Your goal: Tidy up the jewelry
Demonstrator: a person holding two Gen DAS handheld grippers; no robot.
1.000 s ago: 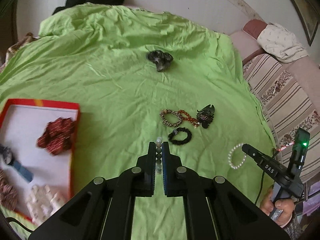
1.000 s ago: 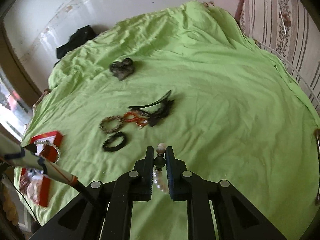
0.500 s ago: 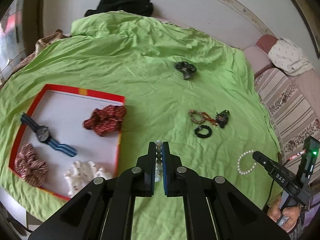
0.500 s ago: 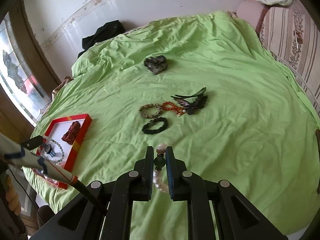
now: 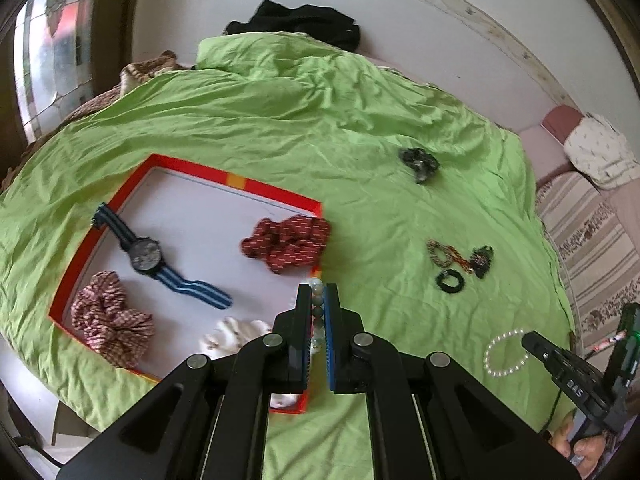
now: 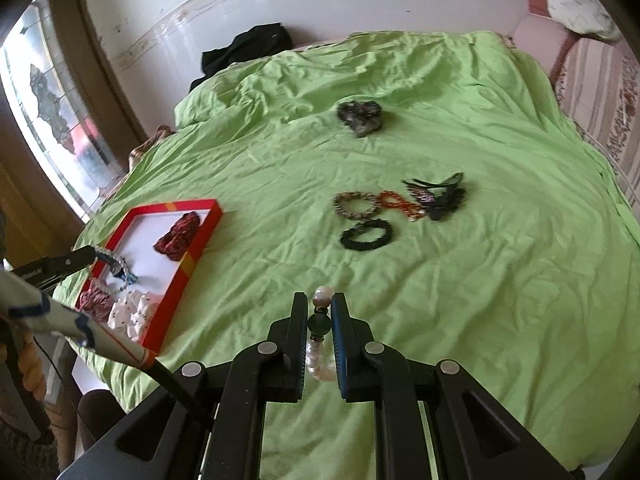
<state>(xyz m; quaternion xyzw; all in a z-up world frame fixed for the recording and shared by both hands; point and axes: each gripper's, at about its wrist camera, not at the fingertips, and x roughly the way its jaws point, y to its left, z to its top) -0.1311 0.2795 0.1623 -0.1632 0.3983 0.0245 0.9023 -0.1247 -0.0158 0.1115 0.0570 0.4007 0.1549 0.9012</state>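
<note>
My left gripper (image 5: 317, 292) is shut on a grey-green bead bracelet (image 5: 317, 308), held above the right rim of the red-rimmed white tray (image 5: 192, 170). The tray holds a blue-striped watch (image 5: 146, 254), a red scrunchie (image 5: 286, 242), a checked scrunchie (image 5: 110, 320) and a white item (image 5: 236, 332). My right gripper (image 6: 319, 304) is shut on a pearl bracelet (image 6: 318, 356) above the green bedspread; it also shows in the left wrist view (image 5: 506, 354). Loose pieces lie on the bed: a brown bead bracelet (image 6: 356, 205), an orange one (image 6: 400, 204), a black one (image 6: 366, 236), a black hair clip (image 6: 438, 194).
A dark scrunchie (image 6: 360, 116) lies farther back on the green bedspread (image 6: 500, 280). Black clothing (image 6: 248, 50) sits at the wall. A striped sofa (image 5: 592, 248) runs along the right. A window (image 6: 52, 120) is at the left. The bed's front edge drops off near the tray.
My left gripper has swung left with its bracelet, from over the bare bedspread to over the tray's right rim. My right gripper has pulled back and turned left, bringing the tray into its view.
</note>
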